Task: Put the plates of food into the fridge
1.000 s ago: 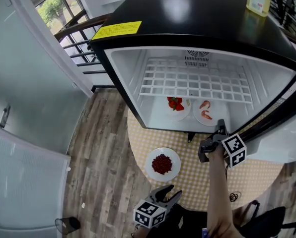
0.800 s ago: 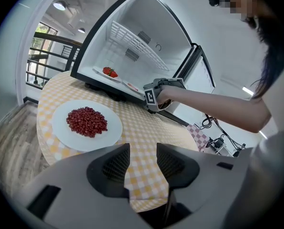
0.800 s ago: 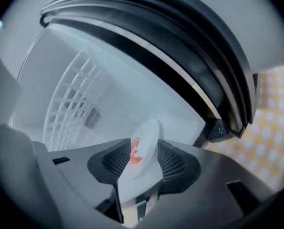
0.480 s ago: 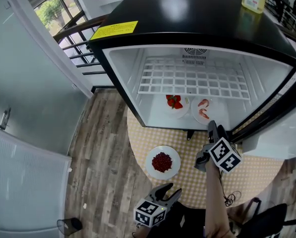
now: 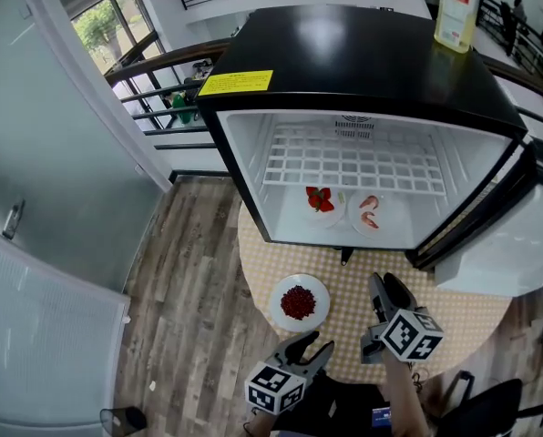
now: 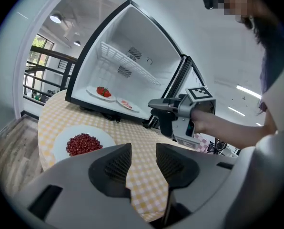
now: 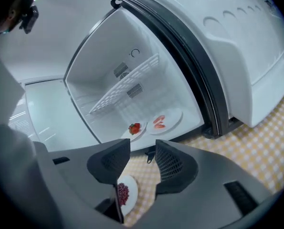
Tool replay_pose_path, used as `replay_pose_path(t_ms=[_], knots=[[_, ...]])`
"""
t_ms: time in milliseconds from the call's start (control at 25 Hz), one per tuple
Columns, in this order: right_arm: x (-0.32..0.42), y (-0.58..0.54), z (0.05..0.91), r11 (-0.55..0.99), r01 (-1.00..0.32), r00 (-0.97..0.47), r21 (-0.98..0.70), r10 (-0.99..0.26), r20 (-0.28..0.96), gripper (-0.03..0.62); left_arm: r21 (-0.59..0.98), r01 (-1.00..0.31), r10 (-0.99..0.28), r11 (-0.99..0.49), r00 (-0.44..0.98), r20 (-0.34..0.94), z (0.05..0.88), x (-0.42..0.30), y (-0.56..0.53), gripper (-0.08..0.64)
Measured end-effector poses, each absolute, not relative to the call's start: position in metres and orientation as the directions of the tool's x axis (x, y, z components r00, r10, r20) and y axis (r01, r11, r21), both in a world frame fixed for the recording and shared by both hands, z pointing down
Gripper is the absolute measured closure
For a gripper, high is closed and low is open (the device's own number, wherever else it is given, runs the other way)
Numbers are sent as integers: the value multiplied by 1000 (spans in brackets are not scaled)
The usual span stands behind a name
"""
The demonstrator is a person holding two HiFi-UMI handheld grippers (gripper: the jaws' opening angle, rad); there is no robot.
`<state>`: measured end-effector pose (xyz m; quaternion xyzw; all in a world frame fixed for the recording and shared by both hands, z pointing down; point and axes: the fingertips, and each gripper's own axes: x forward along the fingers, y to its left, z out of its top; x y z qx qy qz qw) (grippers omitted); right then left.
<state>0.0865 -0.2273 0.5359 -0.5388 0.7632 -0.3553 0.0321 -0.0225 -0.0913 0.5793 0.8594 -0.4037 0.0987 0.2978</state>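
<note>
Two plates sit inside the open fridge (image 5: 363,53): the strawberry plate (image 5: 321,201) beside what looks like a shrimp plate (image 5: 372,215). The berry plate (image 5: 298,302) lies on the checkered table (image 5: 454,312). Left tongs (image 5: 319,342) hover wide, empty; right tongs (image 5: 385,285), empty too, are closing.

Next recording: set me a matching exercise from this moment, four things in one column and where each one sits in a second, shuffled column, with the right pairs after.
Things
1. strawberry plate
2. shrimp plate
3. plate of red berries
4. bottle

Places
A. on the checkered cloth in front of the fridge
B. on top of the fridge
C. on the fridge floor, the right-hand plate in the head view
D. on the fridge floor, the left-hand plate in the head view

Pairs: 1-D, 2-C, 3-A, 4-B
</note>
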Motion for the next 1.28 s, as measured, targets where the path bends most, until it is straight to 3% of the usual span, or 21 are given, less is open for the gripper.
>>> replay_pose_path(t_ms=[400, 1040, 1280], knots=[[61, -166, 485, 304, -762, -541, -571, -784, 305, 466, 410, -726, -637, -552, 685, 354, 537, -25, -85, 417], [13, -107, 476, 434, -734, -650, -522, -670, 358, 511, 329, -740, -660, -587, 672, 335, 494, -54, -79, 436], [-5, -92, 478, 489, -716, -687, -498, -619, 380, 512, 340, -740, -672, -580, 671, 313, 486, -57, -80, 481]])
